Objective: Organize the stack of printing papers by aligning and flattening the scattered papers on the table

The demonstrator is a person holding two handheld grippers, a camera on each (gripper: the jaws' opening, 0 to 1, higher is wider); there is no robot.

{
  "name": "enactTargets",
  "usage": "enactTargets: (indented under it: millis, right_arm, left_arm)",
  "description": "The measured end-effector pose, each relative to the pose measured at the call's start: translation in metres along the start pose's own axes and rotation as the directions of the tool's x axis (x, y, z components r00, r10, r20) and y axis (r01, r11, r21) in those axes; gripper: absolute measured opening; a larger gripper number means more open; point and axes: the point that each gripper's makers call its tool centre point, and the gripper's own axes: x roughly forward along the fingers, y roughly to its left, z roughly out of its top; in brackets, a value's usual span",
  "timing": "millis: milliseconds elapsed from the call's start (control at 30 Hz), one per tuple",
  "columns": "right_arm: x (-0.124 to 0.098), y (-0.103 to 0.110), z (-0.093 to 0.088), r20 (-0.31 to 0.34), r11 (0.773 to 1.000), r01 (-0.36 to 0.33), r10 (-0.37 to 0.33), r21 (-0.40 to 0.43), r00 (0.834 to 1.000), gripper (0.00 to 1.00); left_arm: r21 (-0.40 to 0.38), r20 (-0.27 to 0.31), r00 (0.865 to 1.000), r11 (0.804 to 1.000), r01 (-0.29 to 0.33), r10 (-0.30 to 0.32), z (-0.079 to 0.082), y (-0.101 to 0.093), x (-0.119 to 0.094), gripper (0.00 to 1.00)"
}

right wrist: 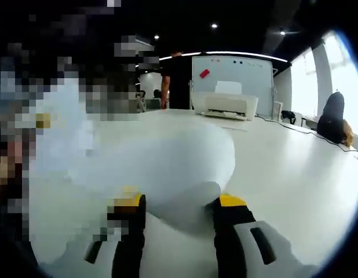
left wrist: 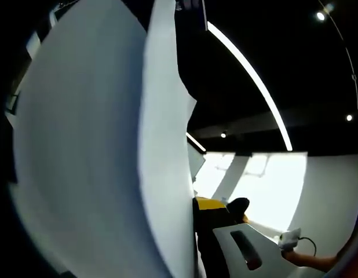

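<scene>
Lifting clear of the table (right wrist: 295, 174), the printing papers (left wrist: 92, 150) stand nearly on edge in the left gripper view, broad pale sheets curving up across the left half with the ceiling light strip (left wrist: 254, 81) showing past their right edge. This upright hold reads as a way to let the sheets hang and square their edges before they are laid flat again, though that is a judgement. The left gripper's own jaws are hidden behind the sheets, so I cannot tell how wide they stand or whether they pinch the paper. Low on the right of that view the right gripper (left wrist: 240, 243) comes in, a yellow-capped black tip on a white body. In the right gripper view the same papers (right wrist: 161, 168) bulge toward the camera as a rounded white fold, and the right gripper (right wrist: 179, 211) has its two yellow-tipped jaws set to either side of the fold's lower part, the paper lying between them. The jaws stand fairly far apart. Whether they press the fold or merely flank it I cannot tell. The bowed shape suggests that the sheets are slack and not yet aligned. Beyond, toward the table's far edge, a white printer (right wrist: 225, 105) sits with a whiteboard (right wrist: 237, 72) behind it. A person in dark clothes (right wrist: 178, 81) stands by that far edge, and a cable (right wrist: 306, 134) trails along the right side.
</scene>
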Motion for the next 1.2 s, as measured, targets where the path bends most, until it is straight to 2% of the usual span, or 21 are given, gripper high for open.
enactTargets:
  millis: [200,367,567,800,967,1200]
  right_arm:
    - [0.002,0.006,0.003,0.004,0.999,-0.041,0.041,-0.024,0.999,0.24]
    - [0.0,0.014,0.004,0.008,0.996,-0.07,0.07,-0.051,0.997,0.17]
    - [-0.006,0.018,0.003,0.01,0.994,-0.06,0.061,-0.086,0.998,0.07]
    - [-0.011,0.022,0.002,0.004,0.995,-0.053,0.054,-0.088,0.999,0.01]
    - [-0.017,0.017,0.004,0.016,0.999,-0.037,0.038,-0.036,0.999,0.0]
    - [-0.017,0.02,0.004,0.012,0.999,-0.046,0.046,-0.016,0.999,0.0]
  left_arm:
    - [0.001,0.0,1.0,1.0,0.0,0.0,0.0,0.0,0.0,0.06]
    - [0.0,0.0,1.0,1.0,-0.001,0.001,0.0,0.0,0.0,0.06]
    - [0.002,-0.002,1.0,1.0,-0.003,0.003,0.0,0.001,0.0,0.06]
    - [0.0,0.001,1.0,1.0,-0.002,0.002,0.0,0.001,0.0,0.06]
    - [-0.002,0.001,1.0,1.0,0.0,0.0,0.0,0.0,0.0,0.06]
    - [-0.002,-0.003,1.0,1.0,0.001,-0.001,-0.001,0.001,0.0,0.06]
